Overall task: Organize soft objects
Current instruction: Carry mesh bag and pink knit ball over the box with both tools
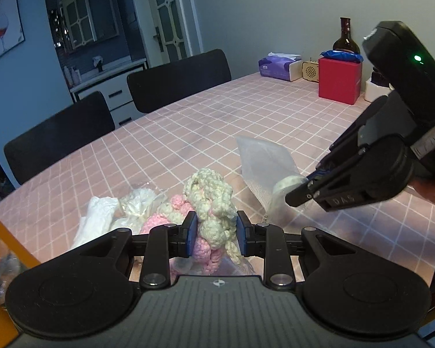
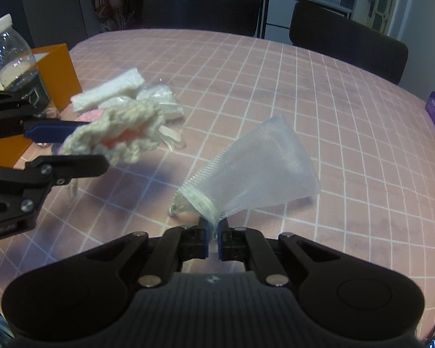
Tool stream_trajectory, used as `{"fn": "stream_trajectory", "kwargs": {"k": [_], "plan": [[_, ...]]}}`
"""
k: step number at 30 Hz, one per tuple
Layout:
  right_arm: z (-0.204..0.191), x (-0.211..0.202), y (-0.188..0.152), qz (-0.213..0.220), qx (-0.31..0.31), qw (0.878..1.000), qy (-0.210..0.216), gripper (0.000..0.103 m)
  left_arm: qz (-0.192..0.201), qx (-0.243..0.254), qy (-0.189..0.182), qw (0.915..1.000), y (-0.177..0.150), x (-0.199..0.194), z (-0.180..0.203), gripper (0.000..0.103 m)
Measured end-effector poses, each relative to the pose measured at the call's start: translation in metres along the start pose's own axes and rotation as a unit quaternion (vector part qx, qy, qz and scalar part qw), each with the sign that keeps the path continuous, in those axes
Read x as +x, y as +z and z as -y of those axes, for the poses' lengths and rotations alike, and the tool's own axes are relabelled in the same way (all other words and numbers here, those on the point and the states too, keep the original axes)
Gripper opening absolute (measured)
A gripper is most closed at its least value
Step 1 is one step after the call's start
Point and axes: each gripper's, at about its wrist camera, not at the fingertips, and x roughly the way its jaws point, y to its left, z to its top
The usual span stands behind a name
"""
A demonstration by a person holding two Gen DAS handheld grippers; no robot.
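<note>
Crocheted cream-and-pink yarn piece (image 1: pixel 211 203) sits clamped between the blue pads of the left tool (image 1: pixel 216 232), lifted off the counter (image 1: pixel 188 121); in the right wrist view the same piece (image 2: pixel 121 133) hangs at approx 9 o'clock, w/ the left tool (image 2: pixel 72 142) gripping it from the left edge. Right tool (image 2: pixel 213 239) is clenched on the hemmed rim of a translucent mesh bag (image 2: pixel 264 168), its pads nearly touching w/ the fabric pinched between; the bag fans out toward 1 o'clock, and whether its far end rests on the pink checked cloth can't be told. From the left wrist view the mesh bag (image 1: pixel 261 168) lies at approx 1 o'clock of the yarn piece, w/ the right tool (image 1: pixel 307 188) at 3 o'clock holding its rim. White soft packets in clear wrap (image 2: pixel 121 90) lie on the counter just behind the yarn piece, approx 10 o'clock. Orange box (image 2: pixel 55 69) and plastic bottle (image 2: pixel 14 55) stand at the left edge. Red box (image 1: pixel 339 78), tissue pack (image 1: pixel 278 65) and dark glass bottle (image 1: pixel 346 36) stand far off at 1 o'clock.
</note>
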Motion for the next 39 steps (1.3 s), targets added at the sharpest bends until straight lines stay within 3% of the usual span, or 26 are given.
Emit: {"fn": "stream_trajectory", "kwargs": {"k": [10,23,33,39], "plan": [[-0.034,-0.031,-0.003,0.028,-0.034,0.999,0.026,0.002,0.009,-0.02,0.023,0.9995,-0.016,-0.036,-0.013,0.032],[-0.097,-0.059,-0.007,0.033,-0.074,0.995,0.062,0.002,0.023,-0.031,0.011,0.9992,-0.042,-0.084,-0.037,0.032],[-0.163,-0.084,0.014,0.052,-0.139,0.985,0.087,0.002,0.053,-0.048,0.027,0.997,-0.061,-0.144,-0.067,0.032],[-0.207,-0.095,0.033,0.069,-0.184,0.975,0.102,0.002,0.061,-0.058,0.065,0.9943,-0.069,-0.176,-0.098,0.032]]}}
